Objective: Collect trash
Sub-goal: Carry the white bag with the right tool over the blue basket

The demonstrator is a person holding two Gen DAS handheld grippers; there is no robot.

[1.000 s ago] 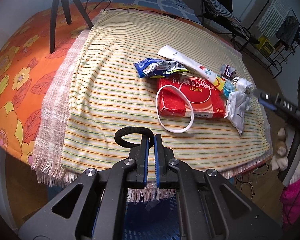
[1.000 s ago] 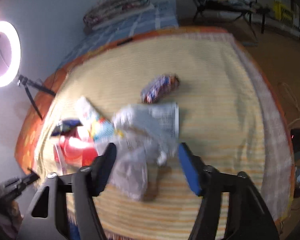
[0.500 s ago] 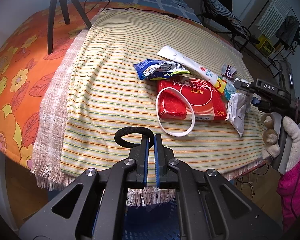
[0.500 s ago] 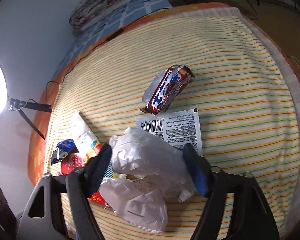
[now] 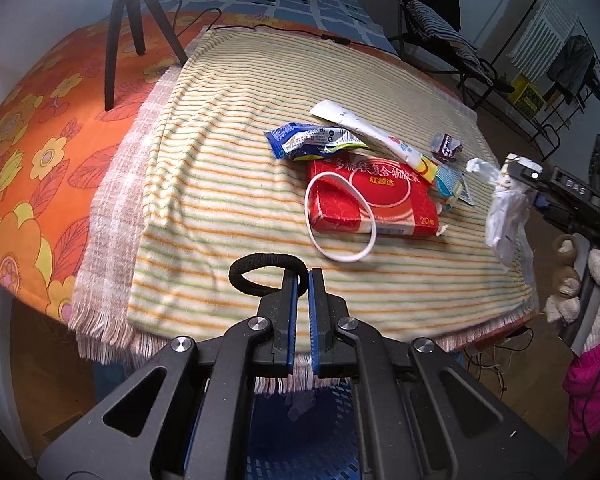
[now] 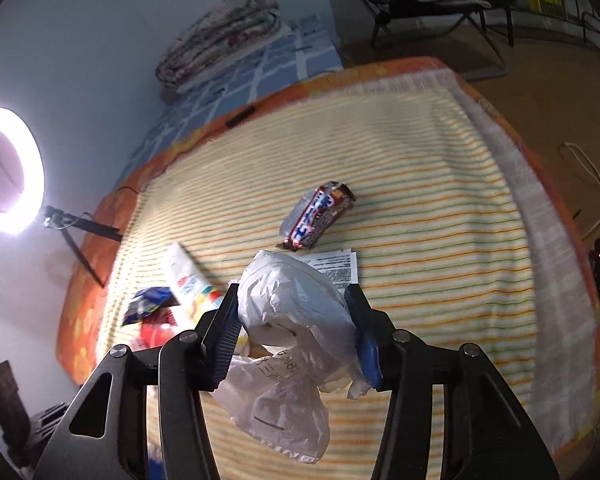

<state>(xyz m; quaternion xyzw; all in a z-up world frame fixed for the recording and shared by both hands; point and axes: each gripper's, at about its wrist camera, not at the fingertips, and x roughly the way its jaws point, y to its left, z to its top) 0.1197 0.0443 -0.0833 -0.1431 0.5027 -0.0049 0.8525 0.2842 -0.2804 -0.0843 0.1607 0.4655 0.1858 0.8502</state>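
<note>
My left gripper (image 5: pixel 303 276) is shut on a black hair tie (image 5: pixel 262 258), held over the near edge of the striped blanket (image 5: pixel 220 184). My right gripper (image 6: pixel 292 296) is closing its jaws on a crumpled white plastic bag (image 6: pixel 288 312). Both pads press it, and it hangs clear of the blanket; in the left wrist view the bag (image 5: pixel 504 216) dangles at the right. On the blanket lie a red tissue pack (image 5: pixel 372 200), a white ring (image 5: pixel 342 258), a blue wrapper (image 5: pixel 308 142), a white sachet (image 5: pixel 364 128) and a chocolate bar wrapper (image 6: pixel 318 216).
A blue mesh basket (image 5: pixel 300 420) sits on the floor below my left gripper. A printed paper slip (image 6: pixel 336 268) lies beyond the bag. A tripod (image 5: pixel 120 32) with a ring light (image 6: pixel 8 168) stands on the orange bedspread. A gloved hand (image 5: pixel 580 280) holds the right gripper.
The right gripper came down around the white bag, narrowed its jaws onto it and lifted it off the blanket. The left gripper stayed put with the hair tie.
</note>
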